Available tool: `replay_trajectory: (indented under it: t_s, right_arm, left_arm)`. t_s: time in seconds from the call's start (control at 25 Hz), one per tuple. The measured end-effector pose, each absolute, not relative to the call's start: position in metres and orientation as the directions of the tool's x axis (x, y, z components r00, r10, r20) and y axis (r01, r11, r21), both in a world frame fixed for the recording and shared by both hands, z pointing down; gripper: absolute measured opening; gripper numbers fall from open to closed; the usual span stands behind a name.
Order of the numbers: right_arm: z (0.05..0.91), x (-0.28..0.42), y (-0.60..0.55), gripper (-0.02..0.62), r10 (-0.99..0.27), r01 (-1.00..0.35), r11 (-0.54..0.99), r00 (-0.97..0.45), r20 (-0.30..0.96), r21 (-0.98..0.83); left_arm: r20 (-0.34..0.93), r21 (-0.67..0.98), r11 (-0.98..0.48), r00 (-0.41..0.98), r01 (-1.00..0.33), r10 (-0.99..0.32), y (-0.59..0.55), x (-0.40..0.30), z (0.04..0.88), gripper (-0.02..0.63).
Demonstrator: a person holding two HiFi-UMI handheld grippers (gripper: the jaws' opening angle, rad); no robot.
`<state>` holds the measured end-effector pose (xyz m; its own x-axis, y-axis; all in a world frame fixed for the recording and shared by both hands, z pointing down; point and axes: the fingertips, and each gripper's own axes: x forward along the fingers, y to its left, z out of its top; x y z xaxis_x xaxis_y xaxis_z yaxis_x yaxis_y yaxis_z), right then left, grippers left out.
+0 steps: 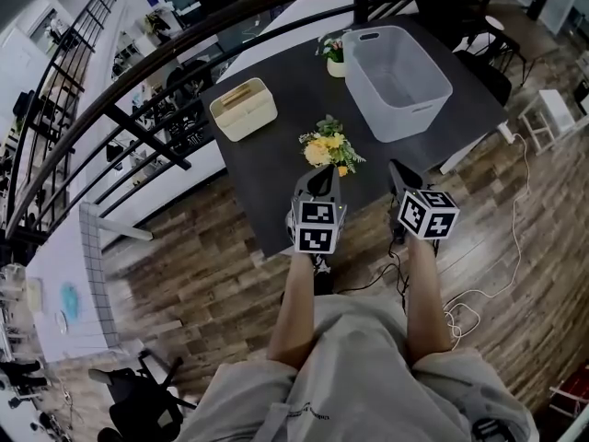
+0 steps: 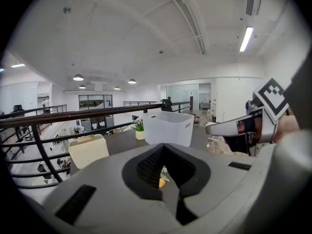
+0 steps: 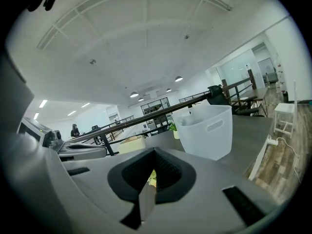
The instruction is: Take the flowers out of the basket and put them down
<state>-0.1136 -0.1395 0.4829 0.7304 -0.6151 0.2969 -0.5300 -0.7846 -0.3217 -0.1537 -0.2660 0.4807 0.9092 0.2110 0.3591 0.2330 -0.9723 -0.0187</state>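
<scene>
The flowers (image 1: 329, 148) are lying on the dark table (image 1: 267, 201), near its front edge and apart from the white basket (image 1: 405, 118) standing behind them. The left gripper (image 1: 321, 180) is hovering just beside the flowers, and the right gripper (image 1: 398, 171) is hovering alongside it. Both are showing jaws pressed together, gripping nothing.
</scene>
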Motion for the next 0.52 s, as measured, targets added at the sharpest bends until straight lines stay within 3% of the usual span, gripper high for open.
replay_trajectory:
  t_s: [0.52]
  right_arm:
    - [0.495, -0.120, -0.129, 0.017, -0.591, -0.513, -0.806, 0.722, 0.360, -0.295]
  left_arm:
    - [0.391, 0.007, -0.966, 0.888, 0.260, 0.242, -0.255, -0.153, 0.491, 0.020]
